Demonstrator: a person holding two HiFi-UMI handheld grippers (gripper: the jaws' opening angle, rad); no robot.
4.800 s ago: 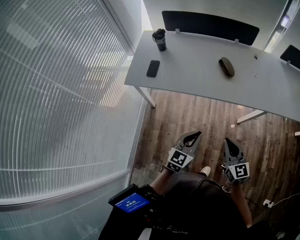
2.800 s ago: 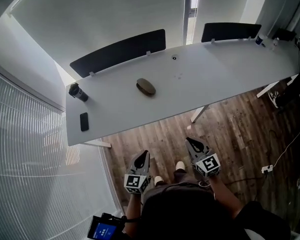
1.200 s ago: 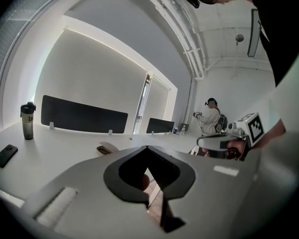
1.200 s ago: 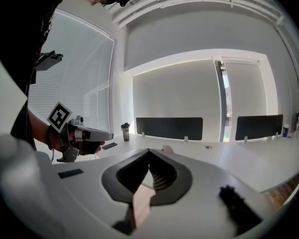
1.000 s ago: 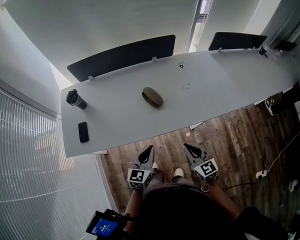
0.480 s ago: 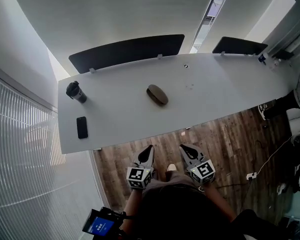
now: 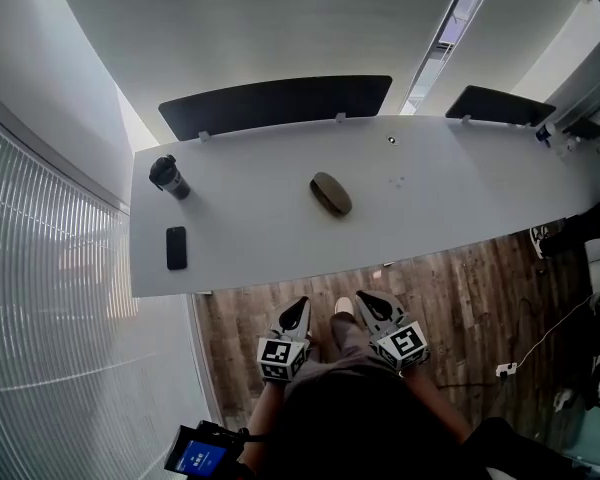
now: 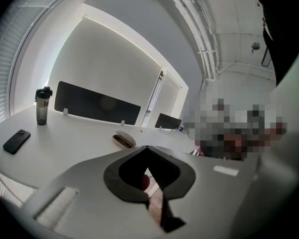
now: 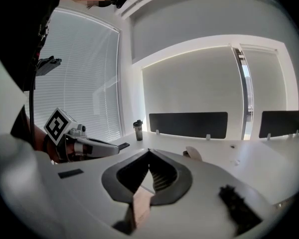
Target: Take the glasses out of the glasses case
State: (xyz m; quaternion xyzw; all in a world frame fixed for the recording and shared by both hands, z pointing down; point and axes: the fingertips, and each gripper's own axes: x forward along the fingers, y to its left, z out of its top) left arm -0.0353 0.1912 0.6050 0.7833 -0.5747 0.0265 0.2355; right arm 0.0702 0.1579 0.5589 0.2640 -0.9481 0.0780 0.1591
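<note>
Head view, approach stage. From left to right on the long white table (image 7: pixel 240 258) are seen a dark cylindrical lidded travel tumbler (image 7: pixel 170 177) at the far left corner and a flat black phone (image 7: pixel 176 248) nearer the front edge. Towards the middle lies the brown oval glasses case (image 7: pixel 331 193), apparently closed and untouched.

Short of the near edge, over the wooden plank floor (image 7: pixel 460 288), the left gripper (image 7: pixel 297 309) and the right gripper (image 7: pixel 366 300) are held side by side. The jaws of both are pressed fully together, and nothing is gripped by either.

Compared with the earlier head views, the table has been brought from the far, skewed part of the frame to lie squarely across it. The case is now set almost straight ahead of the two grippers, though well apart from them. It is judged that the walk-up is nearly finished, and that the reach, the opening of the jaws and the lifting of the lid all remain.

The gripper views supply what the head view lacks: the meeting of the jaw tips is seen directly, and the case is shown side-on as a low rounded shell. In the right gripper view the left gripper is also caught at the left. The gap between table edge and grippers is given only from above.
</note>
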